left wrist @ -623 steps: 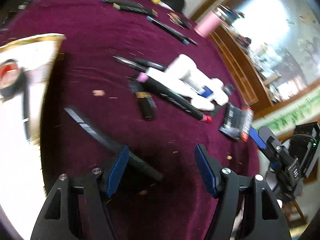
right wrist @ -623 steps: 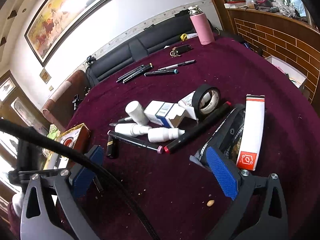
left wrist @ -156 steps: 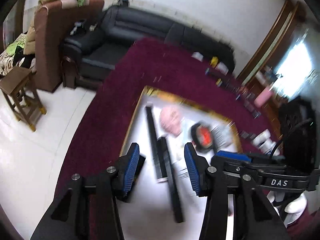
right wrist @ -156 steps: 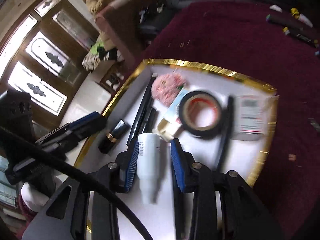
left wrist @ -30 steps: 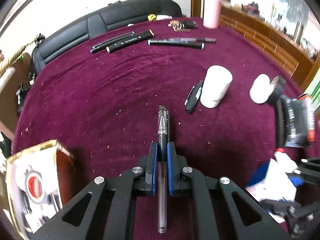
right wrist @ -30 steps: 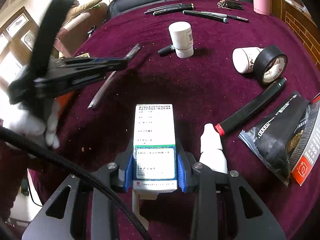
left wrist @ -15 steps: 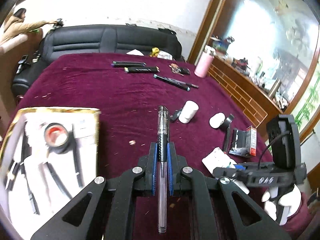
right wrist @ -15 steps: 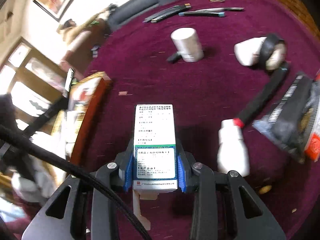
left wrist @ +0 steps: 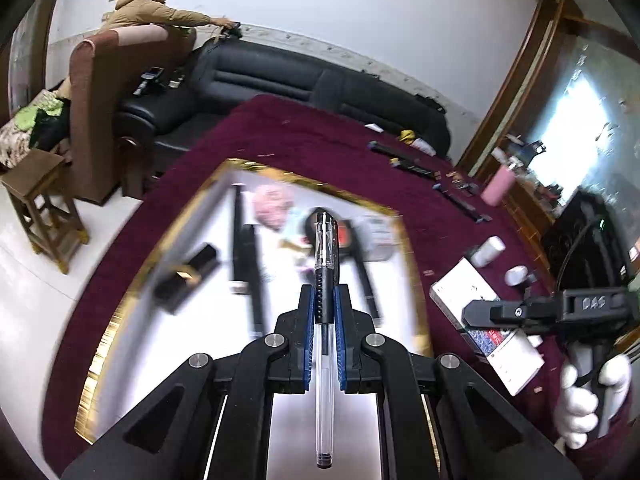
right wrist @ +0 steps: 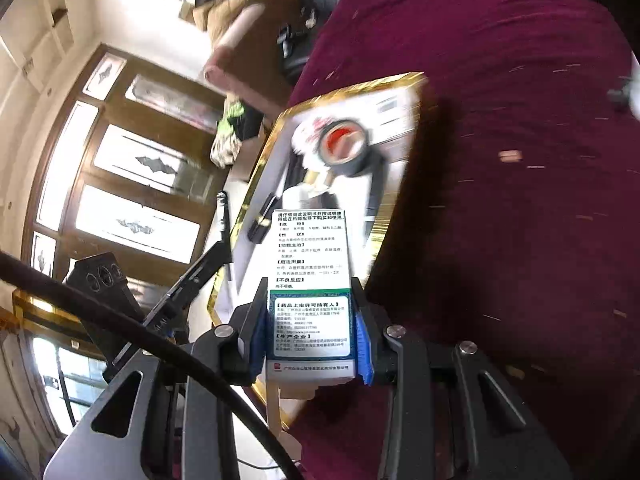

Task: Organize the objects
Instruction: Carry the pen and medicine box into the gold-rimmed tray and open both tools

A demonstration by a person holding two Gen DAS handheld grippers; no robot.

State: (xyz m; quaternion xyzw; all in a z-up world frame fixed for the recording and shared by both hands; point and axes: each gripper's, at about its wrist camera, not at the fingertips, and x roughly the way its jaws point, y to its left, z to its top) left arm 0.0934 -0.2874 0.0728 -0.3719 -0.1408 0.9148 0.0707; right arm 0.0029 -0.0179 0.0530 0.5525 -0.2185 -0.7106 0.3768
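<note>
- The left tool [left wrist: 323, 312] is clamped on a clear pen [left wrist: 325, 280], held above the near end of the gold-rimmed tray [left wrist: 120, 312].
- The right tool [right wrist: 310, 336] grips a white medicine box [right wrist: 310, 280], just off the tray's edge toward the table's middle.
- Step in hand, by the look of it: carrying both items to the tray; next, each needs lowering onto a bare patch and letting go.
- The tray, near the table's left edge, holds a black tape roll [right wrist: 346, 148], dark pens [left wrist: 248, 264], a small black-and-gold tube [left wrist: 188, 276] and, blurred, perhaps something pink.
- Further along the table lie white bottles [left wrist: 486, 251], well apart from the tray.

tape roll [left wrist: 344, 236] in tray [left wrist: 120, 316], tray on table [left wrist: 320, 148]
</note>
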